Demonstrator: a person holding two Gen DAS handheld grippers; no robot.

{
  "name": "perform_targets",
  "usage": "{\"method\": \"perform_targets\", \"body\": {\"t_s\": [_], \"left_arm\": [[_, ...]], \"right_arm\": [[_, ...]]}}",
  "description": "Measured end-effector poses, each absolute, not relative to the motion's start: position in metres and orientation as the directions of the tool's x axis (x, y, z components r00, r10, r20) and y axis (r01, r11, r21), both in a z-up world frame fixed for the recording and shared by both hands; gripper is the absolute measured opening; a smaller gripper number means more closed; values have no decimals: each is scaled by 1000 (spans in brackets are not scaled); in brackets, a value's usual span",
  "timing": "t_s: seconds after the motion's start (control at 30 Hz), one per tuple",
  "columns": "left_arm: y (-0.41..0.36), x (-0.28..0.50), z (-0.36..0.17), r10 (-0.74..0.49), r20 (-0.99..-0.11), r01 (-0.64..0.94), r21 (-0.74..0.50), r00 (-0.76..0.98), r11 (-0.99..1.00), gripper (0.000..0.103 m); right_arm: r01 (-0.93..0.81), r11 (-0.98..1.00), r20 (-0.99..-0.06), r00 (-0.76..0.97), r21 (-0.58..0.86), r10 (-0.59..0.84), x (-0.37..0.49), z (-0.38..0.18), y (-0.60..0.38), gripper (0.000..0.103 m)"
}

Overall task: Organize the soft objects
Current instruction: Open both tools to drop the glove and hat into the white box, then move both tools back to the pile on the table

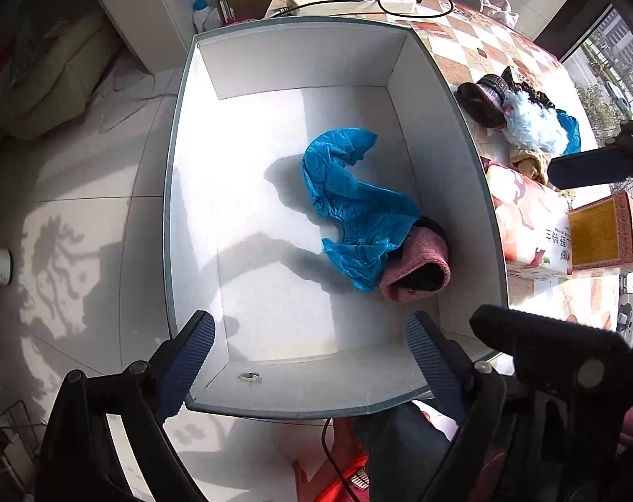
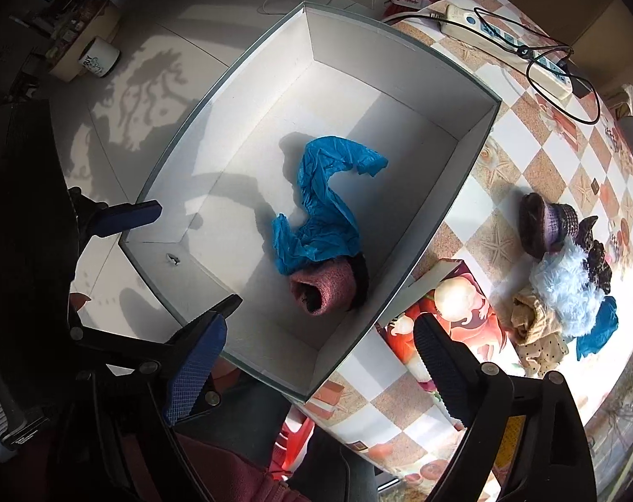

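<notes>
Left wrist view looks straight down into a big white box that sits on the edge of the bench with the checkered cloth. The left hand-held gripper hangs over the near end of the box with its fingers wide apart and nothing between them.

Inside the box there's a crumpled blue shoe cover, and a pink knit hat tucked right up against it near the box's right wall, the blue plastic lying partly over the hat.

Right wrist view shows the right hand-held gripper also spread open and empty, hovering above the near corner of the box, with one finger over a printed carton that lies just beside the box.

Out on the bench, well apart from the box, there's a little heap of soft stuff: a dark knit hat, a fluffy pale blue thing, a beige dotted cloth and another blue shoe cover, all touching each other. A power strip with a black cord lies at the far end.
</notes>
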State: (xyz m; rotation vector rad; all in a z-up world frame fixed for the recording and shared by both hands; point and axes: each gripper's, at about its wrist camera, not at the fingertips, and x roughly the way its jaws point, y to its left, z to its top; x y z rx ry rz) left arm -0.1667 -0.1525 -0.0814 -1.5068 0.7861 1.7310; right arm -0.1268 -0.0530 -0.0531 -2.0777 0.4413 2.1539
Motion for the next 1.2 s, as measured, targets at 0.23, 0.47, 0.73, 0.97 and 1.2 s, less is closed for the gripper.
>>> {"method": "perform_targets", "body": {"t_s": [0.23,0.47,0.73,0.97,1.2], "left_arm": [[-163,-183,-83,134,-991,-789,-66,-22,-611,103],[-152,-185,-80,140,-990,-826,-81,2,-558,103],[-126,-187,-61,187,-982,-848,-131,39,-513,103],[-88,-168,-42,223,-974,-879,-139,39,-456,103],[-49,-134,-40,203,-978,-891,-136,50,-434,103]], "right_arm": [[-320,-945,-995,-95,71,-43,-123,-40,-49,103],[-379,-924,-995,-99,61,-25,-117,-39,-45,103],[-567,-811,-989,-118,140,-88,-85,-23,6,103],[-810,-560,-985,-144,175,-100,-1,4,111,103],[-950,-293,-986,-62,107,-156,100,-33,204,103]]}}
